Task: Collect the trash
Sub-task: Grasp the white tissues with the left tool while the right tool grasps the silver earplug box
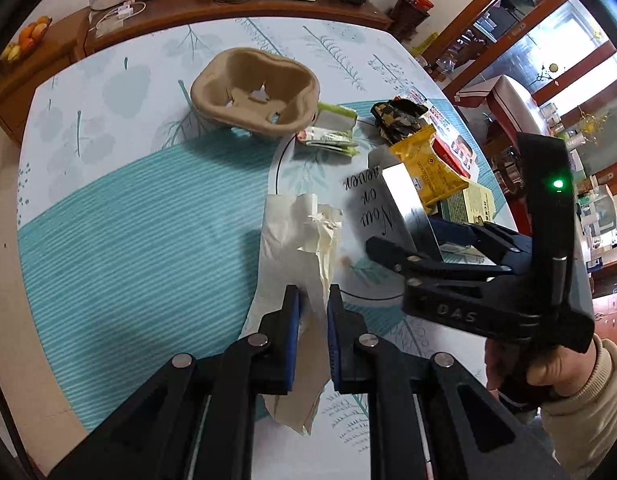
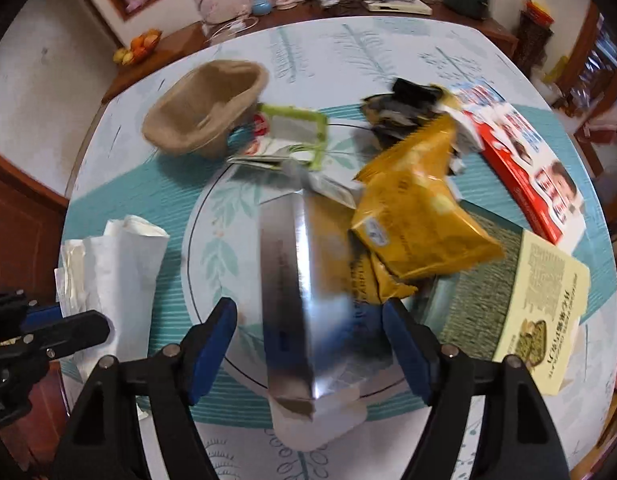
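My left gripper (image 1: 313,296) is shut on a crumpled white paper bag (image 1: 292,240), which hangs between its blue pads over the table. In the right wrist view that bag (image 2: 116,256) shows at the left, with the left gripper (image 2: 74,322) clamped on its lower edge. My right gripper (image 2: 310,308) points down with its jaws wide on either side of a shiny silver box (image 2: 292,280); the pads stand clear of the box's sides. From the left wrist view, the right gripper (image 1: 424,236) is over the silver box (image 1: 404,200), held by a hand in a beige sleeve.
On the teal patterned tablecloth (image 1: 128,220) lie a brown pulp cup carrier (image 1: 256,92), a green-white wrapper (image 1: 332,132), a black-gold wrapper (image 1: 396,116), a yellow packet (image 2: 416,216), a red-white box (image 2: 532,160) and a pale yellow box (image 2: 548,304). A cluttered wooden sideboard (image 1: 228,8) stands behind.
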`<state>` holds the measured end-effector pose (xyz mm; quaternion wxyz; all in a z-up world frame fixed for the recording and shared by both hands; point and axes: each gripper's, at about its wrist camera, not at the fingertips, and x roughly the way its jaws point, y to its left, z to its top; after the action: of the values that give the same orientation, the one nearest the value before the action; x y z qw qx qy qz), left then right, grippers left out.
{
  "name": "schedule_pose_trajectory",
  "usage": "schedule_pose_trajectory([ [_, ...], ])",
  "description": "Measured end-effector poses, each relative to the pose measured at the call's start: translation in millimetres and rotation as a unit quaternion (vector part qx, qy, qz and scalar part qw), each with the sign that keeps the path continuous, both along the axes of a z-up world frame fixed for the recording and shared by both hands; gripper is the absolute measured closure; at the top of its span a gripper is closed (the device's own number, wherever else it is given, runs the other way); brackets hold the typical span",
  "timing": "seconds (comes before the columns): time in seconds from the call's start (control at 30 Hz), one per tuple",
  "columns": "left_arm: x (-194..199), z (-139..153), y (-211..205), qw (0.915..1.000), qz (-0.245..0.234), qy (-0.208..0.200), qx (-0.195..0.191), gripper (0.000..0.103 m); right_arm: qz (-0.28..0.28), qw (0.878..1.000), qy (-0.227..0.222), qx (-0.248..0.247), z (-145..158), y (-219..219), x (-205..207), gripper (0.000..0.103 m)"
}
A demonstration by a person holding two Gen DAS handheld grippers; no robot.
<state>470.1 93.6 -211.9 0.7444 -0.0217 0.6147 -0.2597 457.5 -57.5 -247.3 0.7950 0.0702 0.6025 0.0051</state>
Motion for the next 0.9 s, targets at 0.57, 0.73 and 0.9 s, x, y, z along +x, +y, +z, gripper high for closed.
schedule_pose_trajectory([
  [0.57,-9.1,0.1,7.5,0.9999,0.010,0.007,-0.010,0.092,-0.045,0.997,-0.010,0.063,-3.5,-14.7,-25.9,0.040],
  [0.73,-22.7,11.1,5.8,0.9999,0.007,0.005,-0.015,0.092,-0.046,0.995,-0.013,0.085,13.1,-12.1,-49.4,0.040],
  [0.9,-45.4,31.8,4.6,0.9997,0.003,-0.001,-0.023,0.092,-0.041,0.994,-0.024,0.097,43.8,-10.4,-83.3,0.040],
])
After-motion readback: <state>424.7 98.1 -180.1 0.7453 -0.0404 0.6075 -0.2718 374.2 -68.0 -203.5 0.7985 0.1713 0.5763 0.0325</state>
